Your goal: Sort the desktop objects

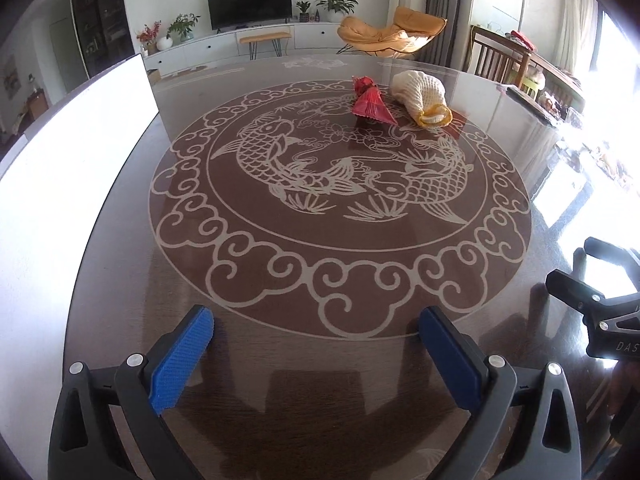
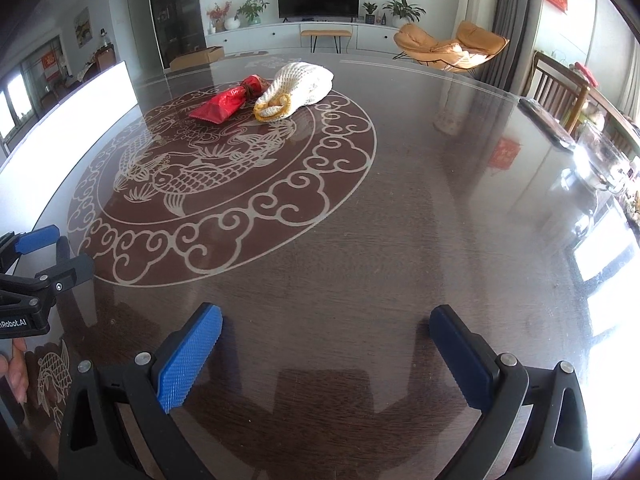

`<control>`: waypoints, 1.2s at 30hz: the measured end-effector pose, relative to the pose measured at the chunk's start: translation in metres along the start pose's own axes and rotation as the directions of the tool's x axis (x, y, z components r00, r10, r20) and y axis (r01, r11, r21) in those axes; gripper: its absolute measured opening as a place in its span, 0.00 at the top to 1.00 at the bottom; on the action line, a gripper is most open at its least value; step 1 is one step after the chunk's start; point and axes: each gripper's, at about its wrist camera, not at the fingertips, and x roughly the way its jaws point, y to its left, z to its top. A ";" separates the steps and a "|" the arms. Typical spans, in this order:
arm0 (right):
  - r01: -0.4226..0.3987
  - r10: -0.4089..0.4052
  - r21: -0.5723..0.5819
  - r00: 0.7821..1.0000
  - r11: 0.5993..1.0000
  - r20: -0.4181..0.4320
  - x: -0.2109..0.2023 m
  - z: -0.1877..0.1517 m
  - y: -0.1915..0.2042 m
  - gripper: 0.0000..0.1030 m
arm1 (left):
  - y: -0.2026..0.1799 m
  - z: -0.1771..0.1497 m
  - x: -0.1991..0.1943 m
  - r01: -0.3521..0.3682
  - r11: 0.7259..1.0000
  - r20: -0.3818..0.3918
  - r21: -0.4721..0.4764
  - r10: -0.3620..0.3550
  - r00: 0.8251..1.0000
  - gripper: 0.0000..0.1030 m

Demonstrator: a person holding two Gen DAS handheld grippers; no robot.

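Both grippers hover empty, jaws spread wide.
Left gripper (image 1: 316,328), right gripper (image 2: 326,330); red packet (image 1: 370,104) touches white net pouch (image 1: 420,96), upper counter (image 1: 320,360).

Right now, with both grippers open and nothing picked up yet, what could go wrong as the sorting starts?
1. The red foil wrapper and white foam net sleeve lie touching, so closing on one may drag the other.
2. Both are soft and light; they could crush or slip on the glossy glass tabletop.
3. The left gripper and right gripper sit close together and could collide if both reach at once.
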 end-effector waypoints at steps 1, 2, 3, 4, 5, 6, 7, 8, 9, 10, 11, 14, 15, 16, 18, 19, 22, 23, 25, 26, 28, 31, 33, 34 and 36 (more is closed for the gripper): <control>0.000 0.000 0.000 1.000 1.000 0.000 0.000 0.000 0.000 0.00 | 0.000 0.000 0.000 0.000 1.000 0.000 0.000 0.000 1.000 0.00; 0.000 0.000 0.000 1.000 1.000 0.000 0.000 0.000 0.000 0.00 | 0.000 -0.001 -0.001 0.000 1.000 0.001 -0.002 0.000 1.000 0.00; 0.000 0.000 0.000 1.000 1.000 0.000 0.000 0.000 0.000 0.00 | 0.000 -0.001 -0.001 -0.001 1.000 0.001 -0.002 0.001 1.000 0.00; 0.000 0.000 0.000 1.000 1.000 0.000 0.000 0.000 0.000 0.00 | 0.000 -0.001 -0.001 -0.002 1.000 0.002 -0.003 0.002 1.000 0.00; 0.000 0.000 0.000 1.000 1.000 0.000 0.000 0.000 0.000 0.00 | 0.001 -0.001 -0.001 -0.003 1.000 0.002 -0.004 0.003 1.000 0.00; 0.000 0.000 0.000 1.000 1.000 0.000 0.000 0.000 0.000 0.00 | 0.001 -0.001 -0.002 -0.004 1.000 0.002 -0.005 0.004 1.000 0.00; 0.000 0.000 0.000 1.000 1.000 0.000 0.000 0.000 0.000 0.00 | 0.001 -0.001 -0.002 -0.004 1.000 0.003 -0.005 0.004 1.000 0.00; 0.000 0.000 0.000 1.000 1.000 0.000 0.000 0.000 0.000 0.00 | 0.001 0.000 -0.002 -0.004 1.000 0.003 -0.006 0.004 1.000 0.00; 0.000 0.000 0.000 1.000 1.000 0.000 0.000 0.000 0.000 0.00 | 0.001 -0.001 -0.002 -0.005 1.000 0.003 -0.005 0.005 1.000 0.00; 0.000 0.000 0.000 1.000 1.000 0.000 0.000 0.000 0.000 0.00 | 0.001 -0.001 -0.002 -0.006 1.000 0.003 -0.005 0.006 1.000 0.00; 0.000 0.000 0.000 1.000 1.000 0.000 0.000 0.000 0.000 0.00 | 0.000 0.000 -0.002 -0.006 1.000 0.003 -0.006 0.006 1.000 0.00; 0.000 0.000 0.000 1.000 1.000 0.000 0.000 0.000 0.000 0.00 | 0.001 0.001 -0.002 -0.007 1.000 0.004 -0.006 0.007 1.000 0.00; 0.000 0.000 0.000 1.000 1.000 0.000 0.000 0.000 0.000 0.00 | 0.001 0.001 -0.002 -0.007 1.000 0.004 -0.006 0.007 1.000 0.00; 0.000 0.000 0.000 1.000 1.000 0.000 0.000 0.000 0.000 0.00 | 0.001 0.001 -0.002 -0.007 1.000 0.004 -0.006 0.007 1.000 0.00; 0.000 0.000 0.000 1.000 1.000 0.000 0.000 0.000 0.000 0.00 | 0.001 0.001 -0.002 -0.007 1.000 0.004 -0.005 0.007 1.000 0.00; 0.000 0.000 0.000 1.000 1.000 0.000 0.000 0.000 0.000 0.00 | 0.001 0.001 -0.002 -0.007 1.000 0.004 -0.005 0.007 1.000 0.00; 0.000 0.000 0.000 1.000 1.000 0.000 0.000 0.000 0.000 0.00 | 0.001 0.001 -0.002 -0.007 1.000 0.004 -0.005 0.007 1.000 0.00; 0.000 0.000 0.000 1.000 1.000 0.000 0.000 0.000 0.000 0.00 | 0.001 0.001 -0.002 -0.007 1.000 0.004 -0.005 0.007 1.000 0.00; 0.000 0.000 0.000 1.000 1.000 0.000 0.000 0.000 0.000 0.00 | 0.001 0.001 -0.002 -0.007 1.000 0.004 -0.005 0.007 1.000 0.00; 0.000 0.000 0.000 1.000 1.000 0.000 0.000 0.000 0.000 0.00 | 0.001 0.001 -0.002 -0.006 1.000 0.004 -0.005 0.006 1.000 0.00; 0.001 -0.001 0.001 1.000 1.000 0.000 0.000 0.000 0.000 0.00 | 0.001 0.001 -0.002 -0.006 1.000 0.004 -0.005 0.006 1.000 0.00; 0.001 -0.001 0.001 1.000 1.000 0.000 0.000 0.000 0.000 0.00 | 0.002 0.001 -0.002 -0.006 1.000 0.004 -0.005 0.006 1.000 0.00; 0.001 -0.001 0.001 1.000 1.000 0.000 0.000 0.000 0.000 0.00 | 0.002 0.001 -0.002 -0.006 1.000 0.004 -0.005 0.006 1.000 0.00; 0.001 -0.001 0.001 1.000 1.000 0.000 0.000 0.000 0.000 0.00 | 0.002 0.001 -0.002 -0.007 1.000 0.004 -0.005 0.007 1.000 0.00; 0.001 -0.001 0.001 1.000 1.000 0.000 0.000 0.000 0.000 0.00 | 0.002 0.001 -0.002 -0.006 1.000 0.004 -0.004 0.006 1.000 0.00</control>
